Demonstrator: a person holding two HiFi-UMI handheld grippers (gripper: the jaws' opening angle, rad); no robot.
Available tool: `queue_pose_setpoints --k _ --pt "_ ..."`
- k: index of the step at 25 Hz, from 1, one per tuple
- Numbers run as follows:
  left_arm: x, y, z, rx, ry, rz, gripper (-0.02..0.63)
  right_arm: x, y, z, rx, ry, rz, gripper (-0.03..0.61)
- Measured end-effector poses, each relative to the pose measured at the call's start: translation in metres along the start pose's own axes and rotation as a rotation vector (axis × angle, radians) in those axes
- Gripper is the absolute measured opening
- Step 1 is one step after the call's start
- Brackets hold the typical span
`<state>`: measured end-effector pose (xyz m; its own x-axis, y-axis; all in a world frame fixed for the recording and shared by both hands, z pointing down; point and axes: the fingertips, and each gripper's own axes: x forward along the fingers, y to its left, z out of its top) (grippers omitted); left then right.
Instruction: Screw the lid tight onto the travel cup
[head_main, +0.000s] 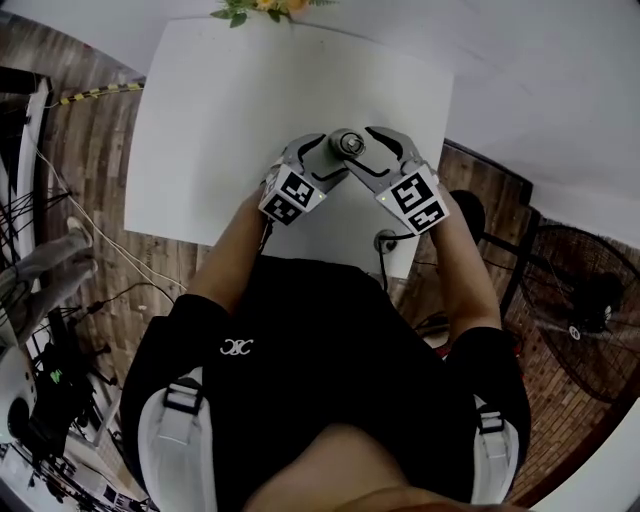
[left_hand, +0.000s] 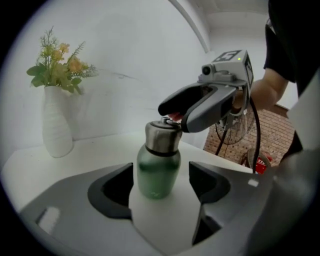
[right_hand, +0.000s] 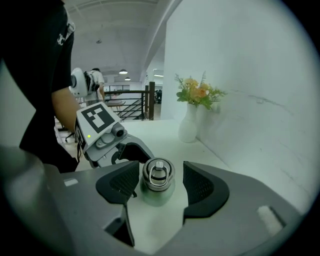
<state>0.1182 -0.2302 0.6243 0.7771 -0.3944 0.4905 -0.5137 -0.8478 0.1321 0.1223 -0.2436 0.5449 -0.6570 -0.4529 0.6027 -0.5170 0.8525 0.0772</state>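
- Saw a black shirt (head_main: 320, 350) nearest in head view, w/ both forearms reaching fwd over the near edge of a white table (head_main: 230, 110).
- Found L gripper (head_main: 322, 152) (left_hand: 160, 185) and R gripper (head_main: 378, 140) (right_hand: 159, 187) angled inward, tips meeting round one spot near that edge.
- Located travel cup (left_hand: 158, 172) there: upright on the table, frosted green body, steel lid (left_hand: 162, 137) (right_hand: 158, 175) (head_main: 349, 144) on top w/ a small loop at its centre.
- Read L jaws as wide apart, set low either side of the green body; clear gap at the right-hand pad, narrower at the left-hand one, no pad pressing. Nothing gripped.
- Read R jaws as apart too, higher up, flanking the lid from above; slim gaps both sides in R gripper view, no squeeze seen. Nothing gripped.
- Spotted R gripper (left_hand: 172, 107) in L gripper view w/ dark tips right at the lid's top; couldn't tell touching or not from that angle.
- Spotted L gripper (right_hand: 131, 150) in R gripper view just behind the cup, marker cube up.
- Noted white ribbed vase (left_hand: 56, 127) (right_hand: 189, 127) further back on the table, well apart from the cup, holding yellow-orange flowers (left_hand: 59, 67) (right_hand: 197, 92) (head_main: 262, 8), close to a white wall (right_hand: 250, 75).
- Made out a floor fan (head_main: 588, 300) on brick paving off the table's right, and a dark railing (right_hand: 132, 102) far behind.
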Motion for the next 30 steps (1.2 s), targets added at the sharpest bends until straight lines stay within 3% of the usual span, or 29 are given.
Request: queue_pose_setpoints --k 8,14,17,26,30 --pt "0.021 -0.001 -0.001 0.055 0.006 -0.027 0.394 0.019 0.016 -0.023 -0.280 0.253 0.193 0.249" --pt "0.029 0.002 -0.003 0.111 0.014 -0.018 0.396 0.028 0.021 -0.027 -0.551 0.384 0.296 0.249" --pt "0.030 0.002 -0.003 0.154 -0.004 -0.057 0.394 0.030 0.023 -0.026 -0.662 0.434 0.353 0.249" --pt "0.033 -0.003 -0.001 0.266 -0.043 -0.196 0.393 0.030 0.037 -0.032 -0.889 0.570 0.555 0.253" --pt "0.033 -0.003 0.000 0.291 -0.031 -0.240 0.391 0.028 0.042 -0.033 -0.926 0.608 0.628 0.255"
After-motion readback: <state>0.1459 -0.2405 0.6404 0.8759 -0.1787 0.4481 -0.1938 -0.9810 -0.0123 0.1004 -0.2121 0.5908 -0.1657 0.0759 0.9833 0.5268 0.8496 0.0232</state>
